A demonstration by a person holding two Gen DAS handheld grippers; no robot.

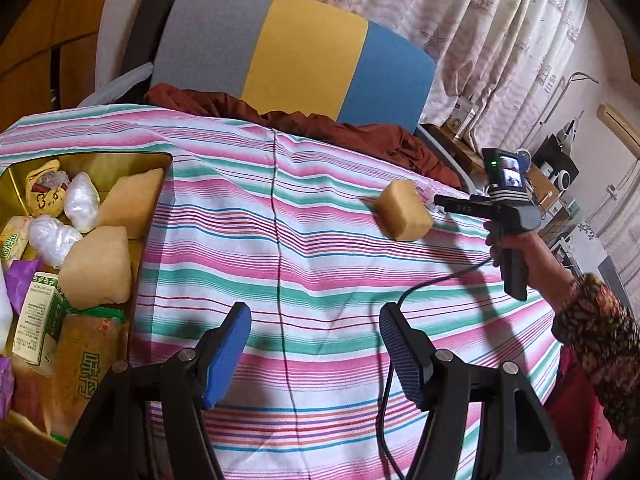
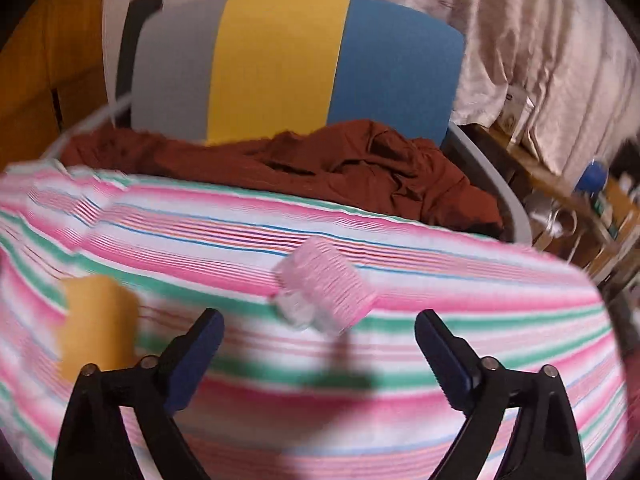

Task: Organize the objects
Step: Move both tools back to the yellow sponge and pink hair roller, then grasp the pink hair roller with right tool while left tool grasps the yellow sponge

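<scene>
A tan block-shaped packet (image 1: 404,210) lies on the striped tablecloth (image 1: 280,240) at the far right. A gold tin (image 1: 132,158) at the left holds similar tan packets (image 1: 98,272), white wrapped items and snack bags. My left gripper (image 1: 316,344) is open and empty over the cloth. My right gripper shows in the left wrist view (image 1: 440,202), just right of the tan packet. In the blurred right wrist view the right gripper (image 2: 320,356) is open and empty, with a clear pink-striped packet (image 2: 326,292) just ahead and the tan packet (image 2: 96,324) to its left.
A chair back (image 1: 304,56) in grey, yellow and blue stands behind the table, with a rust-red cloth (image 1: 320,128) on its seat. Curtains (image 1: 480,40) hang at the back right. A cluttered shelf (image 1: 552,184) stands at the right. A black cable (image 1: 400,308) crosses the cloth.
</scene>
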